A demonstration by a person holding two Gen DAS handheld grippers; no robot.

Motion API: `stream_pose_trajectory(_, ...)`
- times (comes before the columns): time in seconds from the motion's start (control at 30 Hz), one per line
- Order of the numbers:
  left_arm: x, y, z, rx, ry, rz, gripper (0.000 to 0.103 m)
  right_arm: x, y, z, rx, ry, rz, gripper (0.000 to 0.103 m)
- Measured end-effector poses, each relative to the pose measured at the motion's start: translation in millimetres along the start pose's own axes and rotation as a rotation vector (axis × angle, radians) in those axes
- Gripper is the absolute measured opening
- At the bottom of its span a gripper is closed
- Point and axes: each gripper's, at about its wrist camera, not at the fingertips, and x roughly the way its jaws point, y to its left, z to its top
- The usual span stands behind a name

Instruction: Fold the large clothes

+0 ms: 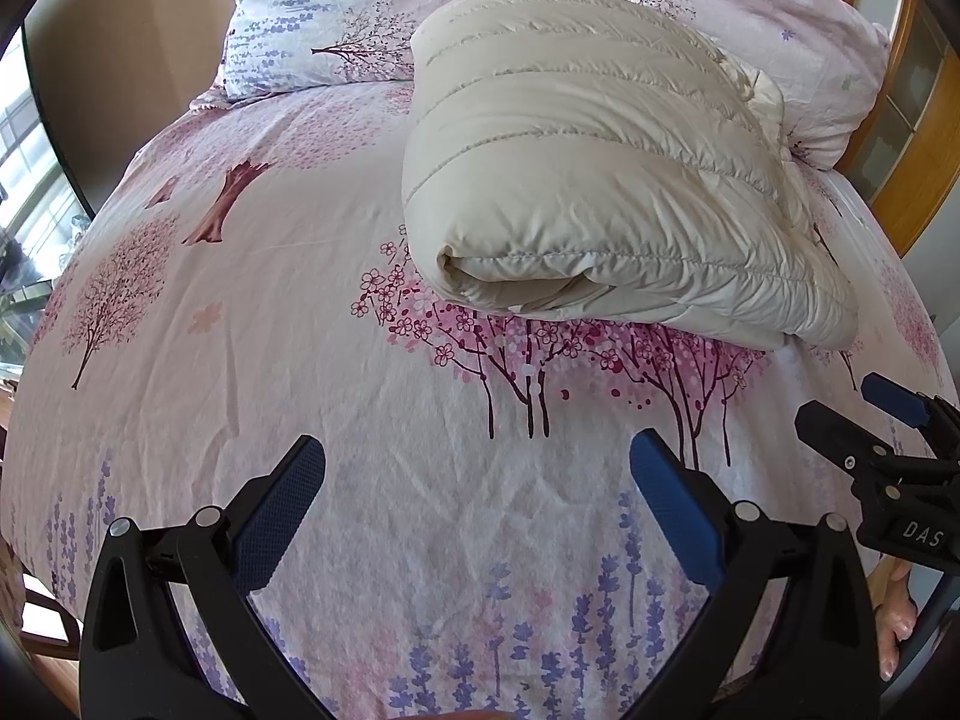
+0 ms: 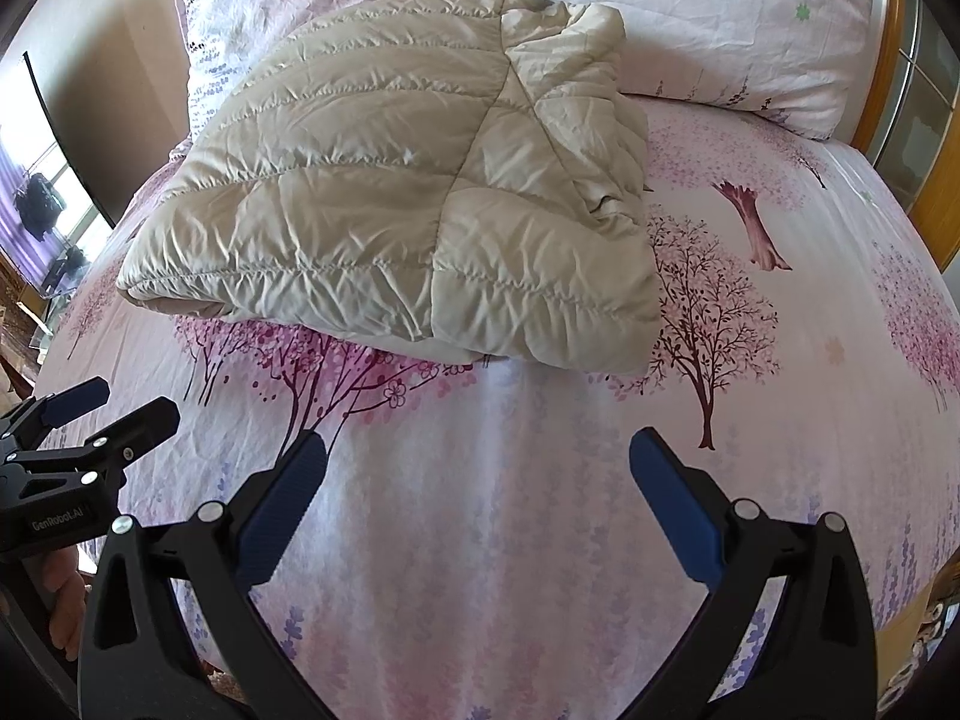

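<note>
the left gripper [image 1: 477, 468] has its blue-padded jaws spread wide, nothing between them, held over the floral bedsheet [image 1: 240, 312] and touching neither it nor the garment. the right gripper [image 2: 477, 468] stands just as wide apart, also empty, over the same sheet near the foot of the bed.

ahead of both lies the cream quilted jacket [image 1: 600, 180], folded into a thick bundle on the sheet, well apart from either pair of fingers. behind it, two pillows [image 1: 312, 18] in matching print lean at the head of the bed.

the left wrist view shows the bundle's near end as a rolled fold with layers tucked under, and the right gripper [image 1: 864, 426] coming in at the right edge, its jaws parted. the right wrist view instead shows the jacket [image 2: 390, 198] from its broad top face, with a diagonal seam and a crumpled flap at the far right corner; there the left gripper [image 2: 102, 414] sits at the left edge, and a wooden frame [image 2: 918, 138] shows at the far right.
</note>
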Motion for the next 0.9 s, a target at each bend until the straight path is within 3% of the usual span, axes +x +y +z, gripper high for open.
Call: stream_pose_trajectory(0.9, 2.8, -1.1, -0.1, 0.013, 0.01, 0.007, 0.102, 4.3, -0.4, -1.6, 0.003, 0.008, 0.011, 0.101)
